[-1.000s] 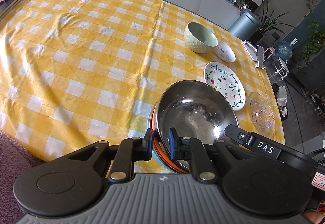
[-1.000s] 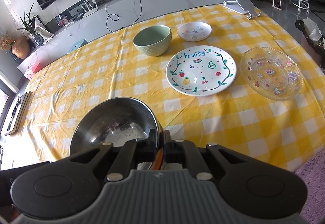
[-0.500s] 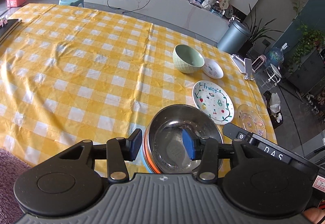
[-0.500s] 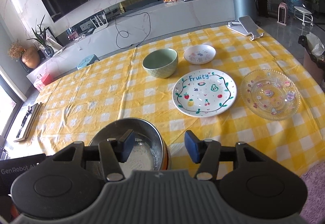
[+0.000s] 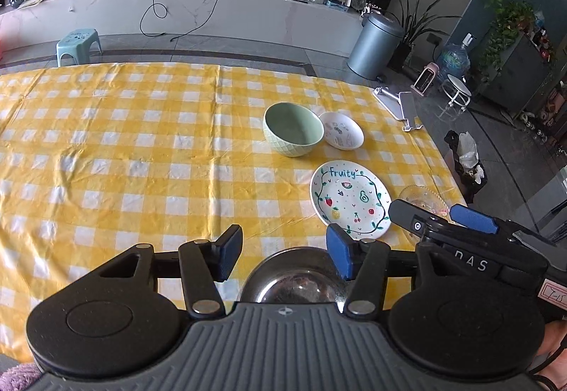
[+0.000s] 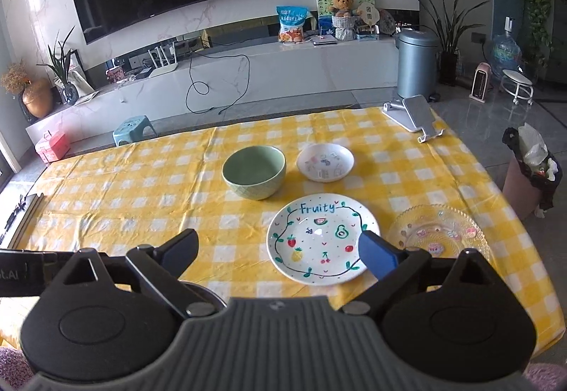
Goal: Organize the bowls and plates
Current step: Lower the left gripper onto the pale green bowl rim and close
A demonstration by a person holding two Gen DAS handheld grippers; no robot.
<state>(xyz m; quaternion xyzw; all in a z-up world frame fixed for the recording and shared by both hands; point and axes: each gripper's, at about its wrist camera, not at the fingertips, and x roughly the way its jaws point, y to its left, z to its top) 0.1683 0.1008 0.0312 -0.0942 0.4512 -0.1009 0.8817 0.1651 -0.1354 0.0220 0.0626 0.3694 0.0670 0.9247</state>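
A steel bowl (image 5: 294, 281) sits on the yellow checked tablecloth (image 5: 141, 150) just under my left gripper (image 5: 285, 251). That gripper's jaws are opening, its pads clear of the rim. Only the bowl's rim (image 6: 203, 292) shows in the right wrist view. My right gripper (image 6: 280, 251) hangs above the cloth, jaws opening wide with nothing between them. Farther off stand a green bowl (image 6: 253, 171), a small white dish (image 6: 325, 162), a "Fruity" plate (image 6: 320, 238) and a clear glass plate (image 6: 439, 235).
A white phone stand (image 6: 414, 114) rests at the table's far right corner. A bin with a black bag (image 6: 531, 171) stands on the floor past the right edge. Dark flat items (image 6: 21, 214) lie at the left edge.
Both grippers were shut on the steel bowl's rim a second ago. They have let go, opened, and risen back from it. The bowl stays on the table.
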